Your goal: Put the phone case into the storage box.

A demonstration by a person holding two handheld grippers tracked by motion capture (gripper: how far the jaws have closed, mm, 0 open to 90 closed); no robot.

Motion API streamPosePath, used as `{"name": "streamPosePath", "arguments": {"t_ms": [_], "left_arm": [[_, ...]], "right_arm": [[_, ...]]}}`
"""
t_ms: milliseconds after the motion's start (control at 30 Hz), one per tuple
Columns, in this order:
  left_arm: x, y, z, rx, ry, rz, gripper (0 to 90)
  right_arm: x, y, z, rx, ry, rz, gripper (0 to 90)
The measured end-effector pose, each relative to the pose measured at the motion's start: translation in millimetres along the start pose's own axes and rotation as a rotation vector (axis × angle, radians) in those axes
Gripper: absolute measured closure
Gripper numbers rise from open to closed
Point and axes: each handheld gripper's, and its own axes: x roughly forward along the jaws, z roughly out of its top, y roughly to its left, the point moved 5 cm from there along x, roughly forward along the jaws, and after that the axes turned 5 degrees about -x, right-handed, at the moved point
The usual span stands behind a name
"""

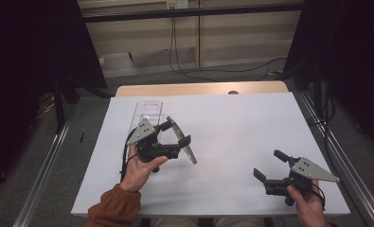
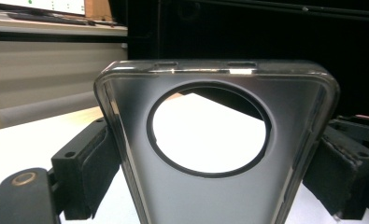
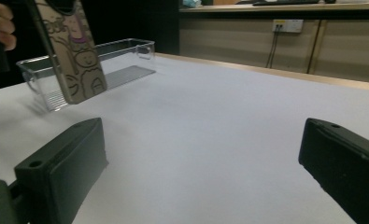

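My left gripper [image 1: 177,132] hovers over the left half of the white table [image 1: 241,123], shut on a translucent grey phone case [image 1: 184,144]. In the left gripper view the case [image 2: 210,200] stands upright between the two jaws, its big round camera hole facing me. The right gripper view shows the case [image 3: 70,51] lifted at upper left, with cartoon figures printed on it. My right gripper [image 1: 269,163] rests low near the front right of the table, open, with bare table between its jaws [image 3: 201,163].
A clear plastic tray [image 1: 144,111] lies on the table just behind the left gripper, and it appears again as the tray [image 3: 121,58] beyond the case. The table's wooden back edge [image 1: 199,88] borders a floor with cables. Metal rails run along both sides.
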Motion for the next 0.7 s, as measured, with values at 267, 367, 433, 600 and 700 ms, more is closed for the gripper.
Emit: {"name": "streamPosePath", "arguments": {"t_ms": [267, 367, 433, 600, 700], "left_arm": [[-8.3, 9.2, 8.1, 0.000, -0.018, 0.054, 12.8], [-11.0, 12.8, 10.5, -0.013, -0.026, 0.070, 12.8], [-13.2, 14.6, 11.7, -0.003, -0.019, 0.072, 12.8], [-17.9, 19.7, 16.9, -0.019, -0.031, 0.122, 12.8], [-22.0, 24.3, 21.1, -0.017, -0.038, 0.140, 12.8]], "right_arm": [[-1.1, -7.2, -0.2, 0.021, -0.009, -0.048, 0.1], [1.6, -3.5, -1.0, 0.022, -0.005, -0.040, 0.2], [3.4, -2.1, -1.5, 0.009, -0.001, -0.036, 0.3], [2.9, -2.3, -0.2, 0.012, -0.015, -0.042, 0.1], [1.6, -4.6, 0.4, 0.024, -0.023, -0.054, 0.0]]}}
